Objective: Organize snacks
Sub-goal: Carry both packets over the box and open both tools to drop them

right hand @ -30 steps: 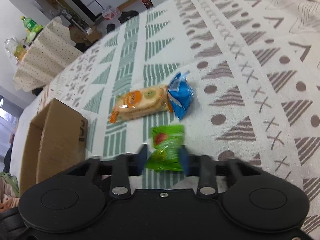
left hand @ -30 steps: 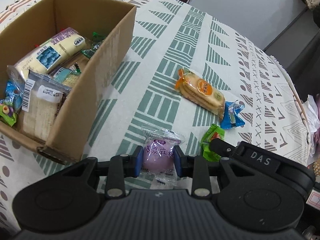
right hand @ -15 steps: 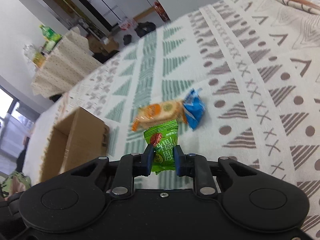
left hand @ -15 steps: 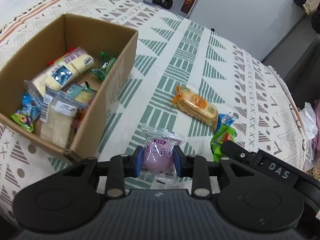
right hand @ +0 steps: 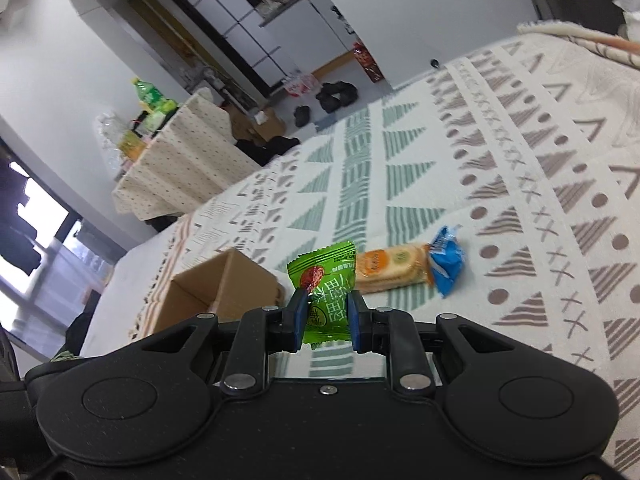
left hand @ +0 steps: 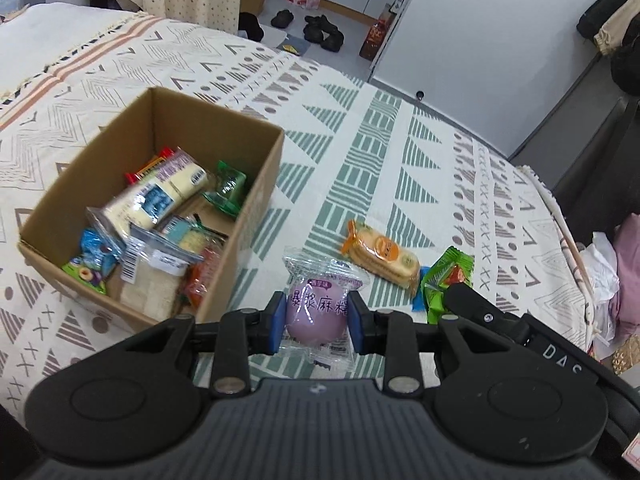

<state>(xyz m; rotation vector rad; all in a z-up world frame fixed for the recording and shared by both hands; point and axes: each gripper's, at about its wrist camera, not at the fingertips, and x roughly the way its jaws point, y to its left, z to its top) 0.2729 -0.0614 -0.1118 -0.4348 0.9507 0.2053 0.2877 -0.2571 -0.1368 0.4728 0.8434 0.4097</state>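
Gripping a purple mochi packet, the left gripper jaws are clenching it; the right gripper jaws are pinching a green candy packet. Both are being carried, likely toward the cardboard box at left; next comes positioning over its opening. Cracker pack and blue packet are lying on the patterned bedspread; shoes are sitting on the floor, upper frame.

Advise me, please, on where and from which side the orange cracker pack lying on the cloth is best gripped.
Grip the orange cracker pack across its short width at mid-length, coming from above. It lies flat and long on the patterned cloth, so its two long edges are exposed. The blue wrapper touches one crimped end, so keep clear of that end. Both grippers are full now.
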